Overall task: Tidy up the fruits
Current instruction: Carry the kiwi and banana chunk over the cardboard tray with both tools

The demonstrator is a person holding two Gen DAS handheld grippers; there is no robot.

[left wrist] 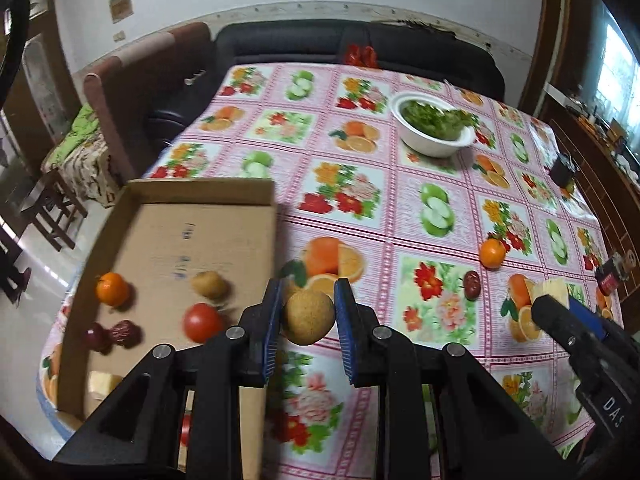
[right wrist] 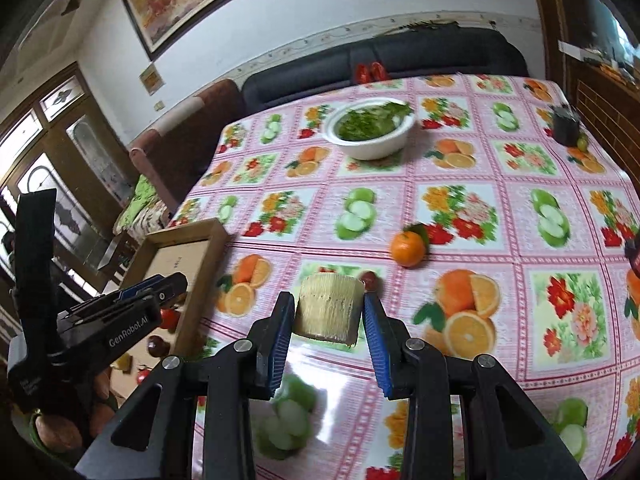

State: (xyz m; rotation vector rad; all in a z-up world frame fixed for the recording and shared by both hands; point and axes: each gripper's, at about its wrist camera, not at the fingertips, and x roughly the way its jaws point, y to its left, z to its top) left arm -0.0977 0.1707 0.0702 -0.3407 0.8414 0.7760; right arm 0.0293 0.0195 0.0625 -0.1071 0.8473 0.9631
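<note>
My left gripper (left wrist: 307, 309) is shut on a round tan fruit (left wrist: 308, 318), held above the table just right of a shallow cardboard tray (left wrist: 208, 196). The tray holds an orange (left wrist: 112, 289), a tan fruit (left wrist: 210, 284), a red tomato (left wrist: 202, 322), two dark red fruits (left wrist: 114, 334) and a pale yellow chunk (left wrist: 102, 384). My right gripper (right wrist: 329, 312) is shut on a pale yellow ridged chunk (right wrist: 329, 311). Loose on the tablecloth lie an orange (right wrist: 407, 249) and a small dark red fruit (right wrist: 370, 280); both also show in the left wrist view, the orange (left wrist: 493, 253) and the red fruit (left wrist: 472, 285).
A white bowl of greens (left wrist: 434, 124) stands far on the table, a dark cup (left wrist: 564, 168) at the right edge. A dark sofa (left wrist: 352, 42) lies beyond the table. The right gripper's body (left wrist: 580, 340) is at my right in the left wrist view.
</note>
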